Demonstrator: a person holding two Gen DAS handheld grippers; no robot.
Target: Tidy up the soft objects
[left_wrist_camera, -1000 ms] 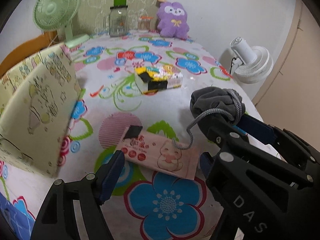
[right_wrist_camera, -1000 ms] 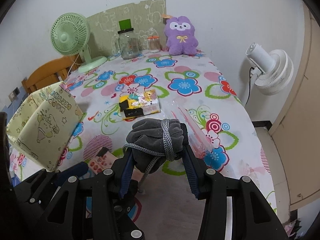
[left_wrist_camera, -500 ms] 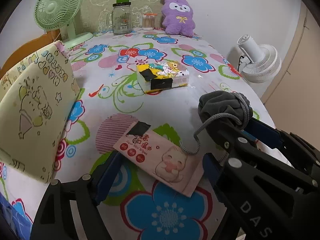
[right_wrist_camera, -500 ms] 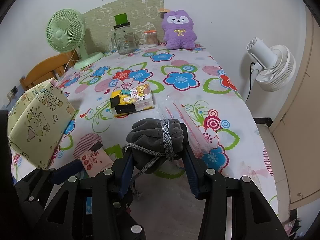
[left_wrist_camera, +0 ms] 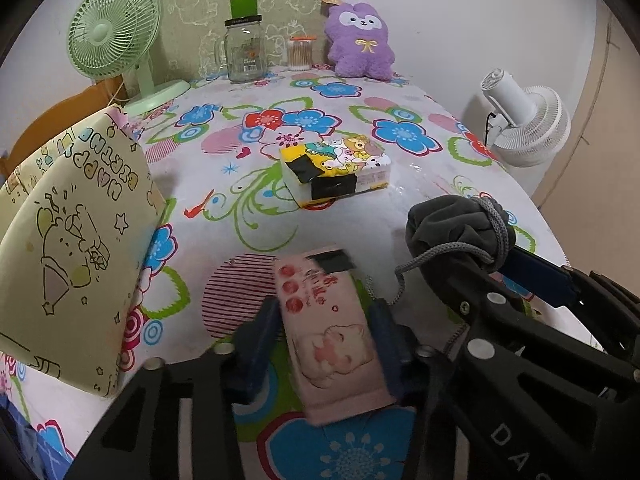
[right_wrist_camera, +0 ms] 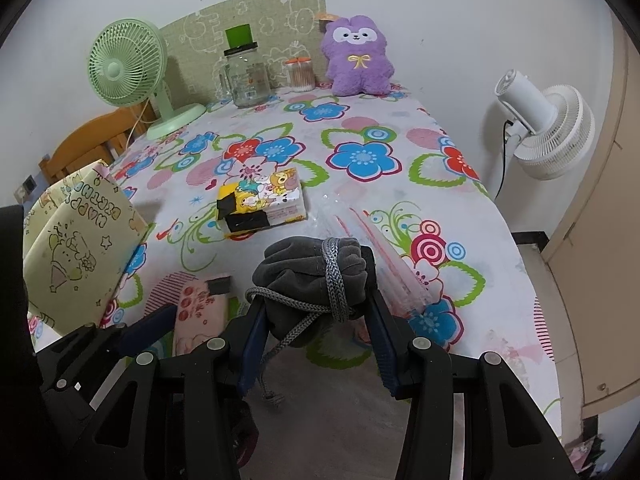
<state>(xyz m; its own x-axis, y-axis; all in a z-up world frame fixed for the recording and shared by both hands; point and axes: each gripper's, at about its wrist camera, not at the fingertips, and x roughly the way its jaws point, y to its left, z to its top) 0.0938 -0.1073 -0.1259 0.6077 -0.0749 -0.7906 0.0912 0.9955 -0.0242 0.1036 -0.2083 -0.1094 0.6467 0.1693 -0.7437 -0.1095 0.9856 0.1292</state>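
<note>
Left gripper (left_wrist_camera: 326,332): jaws just closed in from wide apart, blue pads (left_wrist_camera: 262,332) now pressing both long sides of the pink tissue pack (left_wrist_camera: 326,320), near the table's front edge. Pack turned lengthwise between the pads, where half a second ago it lay slantwise and untouched. Likely meaning: grasp made, lift next.

Right gripper (right_wrist_camera: 312,316): clamped on the grey drawstring pouch (right_wrist_camera: 312,268), same hold as a second ago, cord (right_wrist_camera: 280,344) dangling below; held above the front edge, just right of the pack.

Further out: yellow tissue pack (left_wrist_camera: 336,166) alone at mid-table, well apart from both grippers. Yellow gift bag (left_wrist_camera: 68,236) standing at the left edge, probably the place for the soft things, though its mouth does not show. Green fan (left_wrist_camera: 114,32), glass jar (left_wrist_camera: 242,50), cotton-swab pot (left_wrist_camera: 300,52) and purple plush (left_wrist_camera: 360,40) along the far edge. White fan (left_wrist_camera: 524,120) beyond the right edge.

Open cloth between pack and bag; care needed, since the two grippers sit almost touching.
</note>
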